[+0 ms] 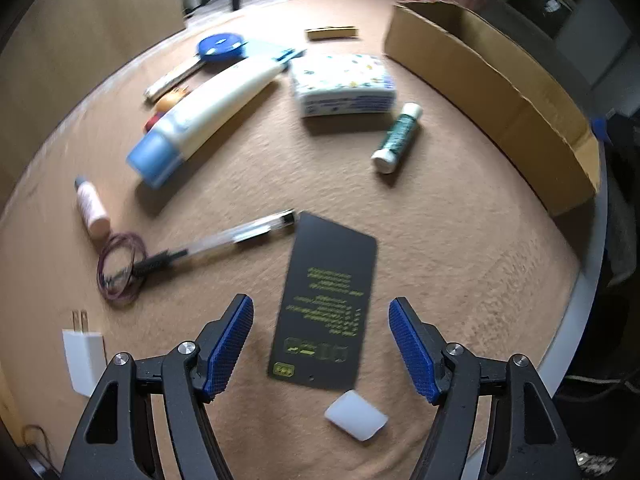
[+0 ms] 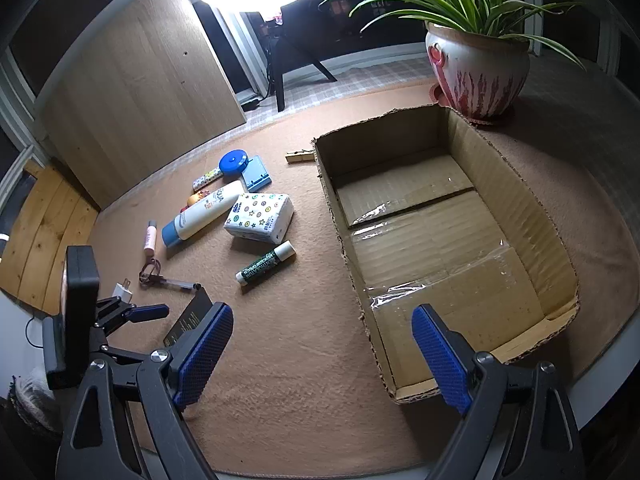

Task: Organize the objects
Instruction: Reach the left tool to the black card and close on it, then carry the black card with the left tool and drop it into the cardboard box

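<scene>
My left gripper (image 1: 321, 346) is open and empty, its jaws either side of a black card with yellow print (image 1: 326, 304) lying flat on the tan cloth. A white eraser (image 1: 356, 420) lies just below the card. My right gripper (image 2: 322, 354) is open and empty, hovering near the front left corner of the open cardboard box (image 2: 352, 256), which is empty. The left gripper (image 2: 148, 312) shows at the left of the right wrist view, over the card (image 2: 188, 318). A green-and-white stick (image 1: 396, 138) and a tissue pack (image 1: 344, 84) lie beyond.
A white tube with blue cap (image 1: 200, 116), a pen (image 1: 224, 244), a hair tie (image 1: 120, 268), a small pink bottle (image 1: 92, 208), a white charger plug (image 1: 84, 356), a blue tape measure (image 1: 220, 48) and a clothespin (image 1: 332, 33) lie on the cloth. A potted plant (image 2: 478, 68) stands behind the box.
</scene>
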Tool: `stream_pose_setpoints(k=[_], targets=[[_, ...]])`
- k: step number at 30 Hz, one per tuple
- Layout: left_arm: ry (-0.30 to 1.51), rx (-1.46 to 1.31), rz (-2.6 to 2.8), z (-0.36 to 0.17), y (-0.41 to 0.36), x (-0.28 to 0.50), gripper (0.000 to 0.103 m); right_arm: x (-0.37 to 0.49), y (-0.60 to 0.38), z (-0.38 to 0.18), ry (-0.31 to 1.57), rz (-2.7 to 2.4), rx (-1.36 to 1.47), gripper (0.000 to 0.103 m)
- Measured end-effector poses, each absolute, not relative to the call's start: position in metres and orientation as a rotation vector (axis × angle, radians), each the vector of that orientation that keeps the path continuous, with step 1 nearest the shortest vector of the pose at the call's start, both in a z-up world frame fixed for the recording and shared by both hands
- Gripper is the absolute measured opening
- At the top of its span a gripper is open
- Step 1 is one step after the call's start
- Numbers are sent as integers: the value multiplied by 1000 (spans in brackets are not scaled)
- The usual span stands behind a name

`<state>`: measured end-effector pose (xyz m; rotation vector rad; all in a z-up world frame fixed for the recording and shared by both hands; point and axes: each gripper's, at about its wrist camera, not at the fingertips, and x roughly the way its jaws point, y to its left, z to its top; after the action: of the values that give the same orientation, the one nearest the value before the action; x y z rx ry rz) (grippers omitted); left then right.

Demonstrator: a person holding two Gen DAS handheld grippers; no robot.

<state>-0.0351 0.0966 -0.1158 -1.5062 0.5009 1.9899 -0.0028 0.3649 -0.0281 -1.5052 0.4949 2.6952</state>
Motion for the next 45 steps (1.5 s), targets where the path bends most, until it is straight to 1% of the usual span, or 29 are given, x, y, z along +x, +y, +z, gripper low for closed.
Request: stream_pose_setpoints(k=[2,3,5,7,12,17,22,28,29,31,35,38,45], targets=[[585,-1510,1976,-125,116,-33,73,-2,367,-27,496,2697,-1504,89],[606,-1518,1967,-128,128,-35,67,-1,369,-27,496,2699,-1501,89],[588,-1530,1952,-140,125,-37,63,1,371,-26,495,2700,-1496,89],[578,-1530,1936,-139,126,-34,54,2,375,-25,498,2697,-1492,89],[552,-1527,1944,-138,127,-20,53,4,385,-23,504,2699,-1485,89],[354,-1551,1983,-127,120,-19,53,7,394,-17,491,2718,-1465,89],[262,-1472,2057,-95,126,-10,53,15,409,-14,480,2718,-1442,89],[206,-1334,2093,-57,186,-24,53,26,432,-9,477,2703,-1398,89],[203,-1317,2095,-54,205,-46,53,28,436,-9,476,2699,-1390,89],[192,-1286,2094,-41,219,-36,53,30,443,-9,476,2691,-1381,89],[166,-1256,2078,-33,256,-39,53,36,457,-11,484,2670,-1370,89],[183,-1235,2062,-30,284,-40,53,39,466,-13,498,2653,-1361,89],[202,-1218,2035,-39,328,-53,53,43,482,-18,518,2614,-1361,89]])
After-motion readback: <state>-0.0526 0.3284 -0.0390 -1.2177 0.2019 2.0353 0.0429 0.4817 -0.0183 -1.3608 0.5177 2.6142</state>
